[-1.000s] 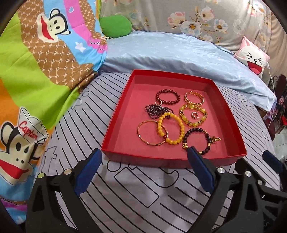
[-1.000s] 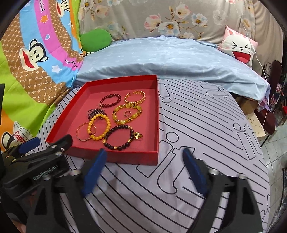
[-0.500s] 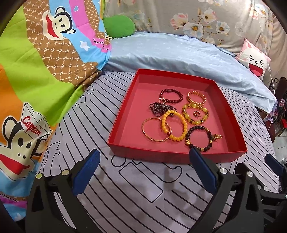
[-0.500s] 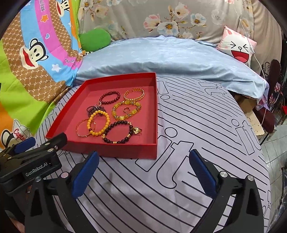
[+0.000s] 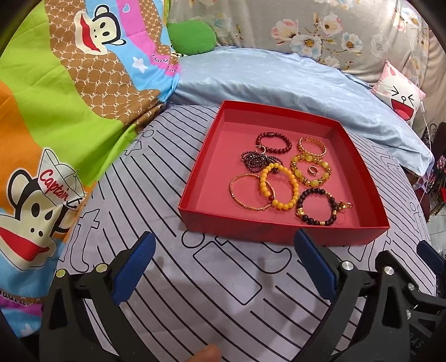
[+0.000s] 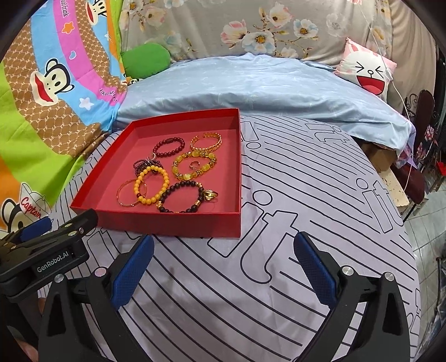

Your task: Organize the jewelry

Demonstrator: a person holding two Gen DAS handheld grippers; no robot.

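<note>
Both tongs gaping, empty, short of the tray (image 5: pixel 234 222).
I'd take the dark bracelet (image 6: pixel 181 196), nearest ahead of my right tongs (image 6: pixel 223 267); left tongs (image 5: pixel 223 264) steady the tray wall.

The right gripper (image 6: pixel 223 267) jaws have just been opening and now stand wide, nothing between them. In the left view, the red tray (image 5: pixel 281 232) sits slightly farther from the left gripper (image 5: pixel 223 267).

A home bedroom: a bed (image 6: pixel 306 195) under a striped sheet, a blue duvet (image 6: pixel 264 83), a cartoon monkey blanket (image 5: pixel 55 97), a floral cover (image 6: pixel 251 25) behind, a laughing-rabbit cushion (image 6: pixel 368 72), and tiled floor (image 6: pixel 429 222) beside it.
</note>
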